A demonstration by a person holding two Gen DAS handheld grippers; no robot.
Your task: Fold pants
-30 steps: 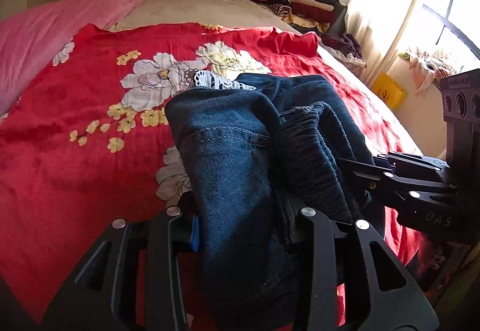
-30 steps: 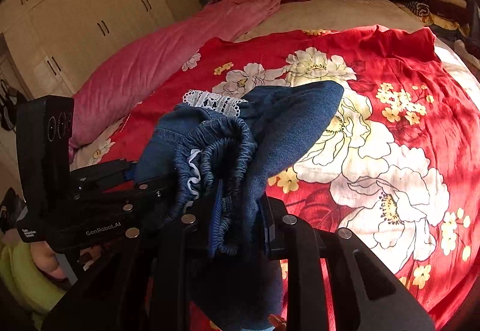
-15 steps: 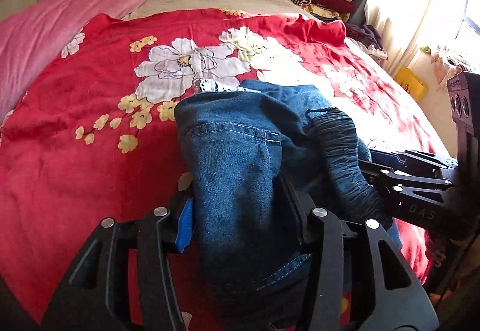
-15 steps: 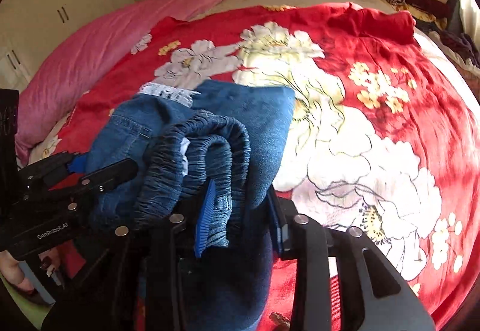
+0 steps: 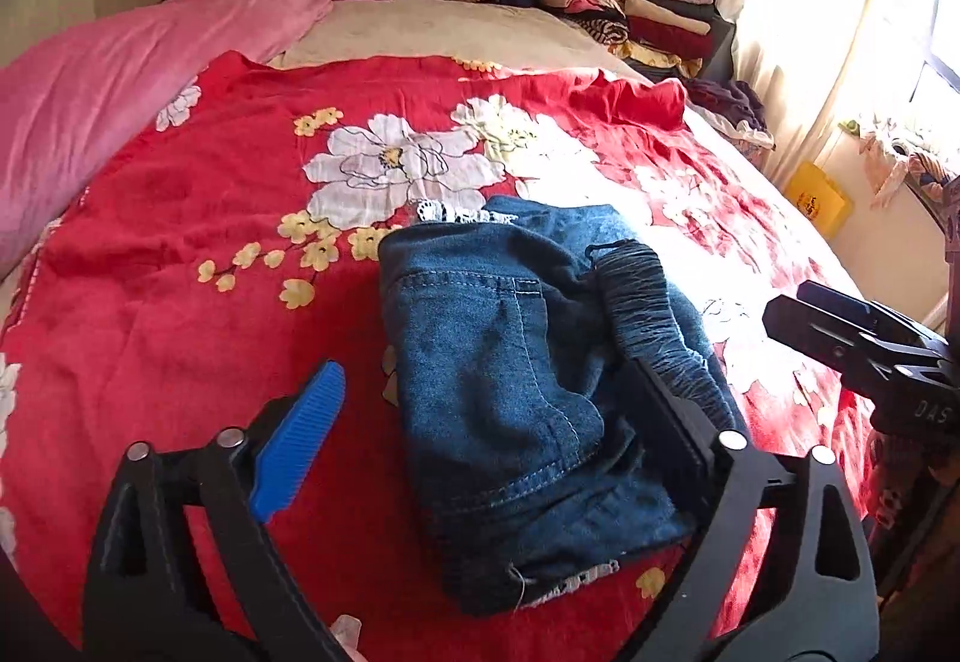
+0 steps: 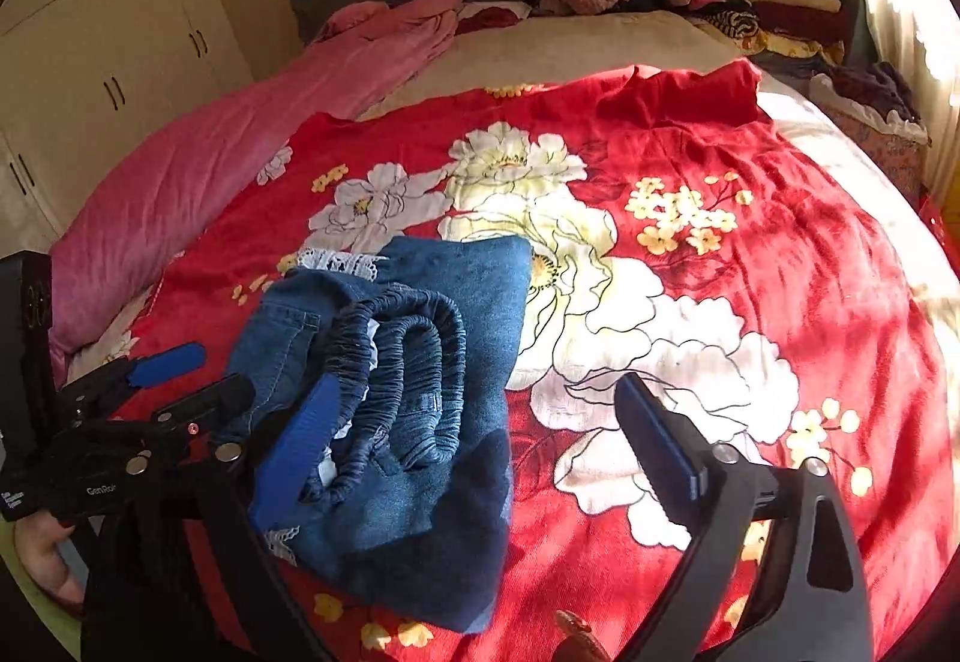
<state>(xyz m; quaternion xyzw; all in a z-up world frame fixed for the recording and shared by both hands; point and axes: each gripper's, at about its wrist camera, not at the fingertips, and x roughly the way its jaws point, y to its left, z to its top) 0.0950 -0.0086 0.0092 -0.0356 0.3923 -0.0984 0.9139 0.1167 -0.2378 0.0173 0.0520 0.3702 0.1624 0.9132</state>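
Note:
The folded blue denim pants [image 5: 516, 374] lie on the red flowered blanket [image 5: 180, 290], with the gathered elastic waistband [image 6: 408, 362] on top and white lace trim at the far edge. My left gripper [image 5: 486, 410] is open, its jaws on either side of the near end of the pants, holding nothing. My right gripper [image 6: 480, 422] is open too, its left blue pad beside the waistband. The pants also show in the right wrist view [image 6: 420, 398]. The right gripper shows at the right of the left wrist view [image 5: 864, 344]; the left gripper at the left of the right wrist view [image 6: 156, 398].
A pink duvet [image 5: 120, 68] lies along the left side of the bed. Stacks of folded clothes [image 5: 630, 2] sit at the headboard's right. A curtain and window [image 5: 840, 32] are on the right. White wardrobes [image 6: 102, 62] stand at the left.
Both grippers held the pants above the bed, lowered them, and have opened. The pants now lie on the blanket, released.

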